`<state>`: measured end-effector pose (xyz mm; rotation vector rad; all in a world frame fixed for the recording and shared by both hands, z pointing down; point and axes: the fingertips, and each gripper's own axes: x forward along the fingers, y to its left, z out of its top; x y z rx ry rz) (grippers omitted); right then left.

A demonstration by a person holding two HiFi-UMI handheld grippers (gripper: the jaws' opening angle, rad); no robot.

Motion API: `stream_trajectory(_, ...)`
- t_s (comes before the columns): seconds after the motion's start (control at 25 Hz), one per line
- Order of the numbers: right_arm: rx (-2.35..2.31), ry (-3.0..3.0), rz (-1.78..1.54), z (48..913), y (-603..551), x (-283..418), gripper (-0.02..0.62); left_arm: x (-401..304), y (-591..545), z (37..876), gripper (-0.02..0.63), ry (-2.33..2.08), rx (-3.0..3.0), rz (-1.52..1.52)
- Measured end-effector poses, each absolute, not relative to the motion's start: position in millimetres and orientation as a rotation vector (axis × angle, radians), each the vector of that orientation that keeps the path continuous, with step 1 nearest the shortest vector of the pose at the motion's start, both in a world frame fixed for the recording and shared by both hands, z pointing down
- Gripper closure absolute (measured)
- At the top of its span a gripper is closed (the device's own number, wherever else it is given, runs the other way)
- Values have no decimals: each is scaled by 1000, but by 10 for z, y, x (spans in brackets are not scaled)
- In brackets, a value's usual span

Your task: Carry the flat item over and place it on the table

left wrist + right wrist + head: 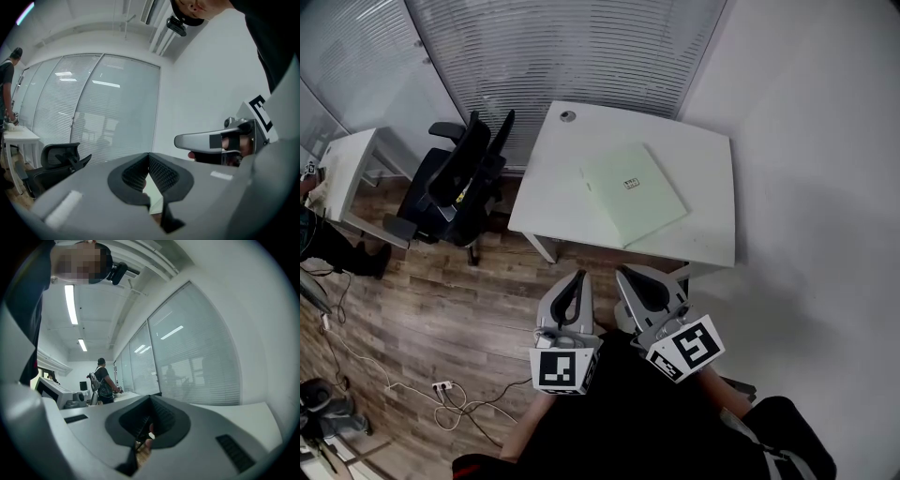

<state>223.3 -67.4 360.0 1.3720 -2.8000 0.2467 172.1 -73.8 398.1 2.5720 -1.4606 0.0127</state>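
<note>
while the left hand-held gripper (578, 277) and right hand-held gripper (623, 274) hang clenched, empty, short of the surface (705, 159) edge, the label on the folder (635, 192) ahead is unreadable.

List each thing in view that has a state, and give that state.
left gripper: shut, holding nothing, short of the table.
right gripper: shut, holding nothing, short of the table.
green flat item: lying flat on the white table, touched by neither gripper.
office chair: upright, nobody in it, beside the table.
window blinds: lowered.
</note>
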Motion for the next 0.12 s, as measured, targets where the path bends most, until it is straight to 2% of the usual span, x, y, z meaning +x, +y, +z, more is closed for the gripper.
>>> stream_trajectory(0.12,1377,-2795,253,3621,-705,2278,597,1769,-755,4022,600,-1450,2564,37)
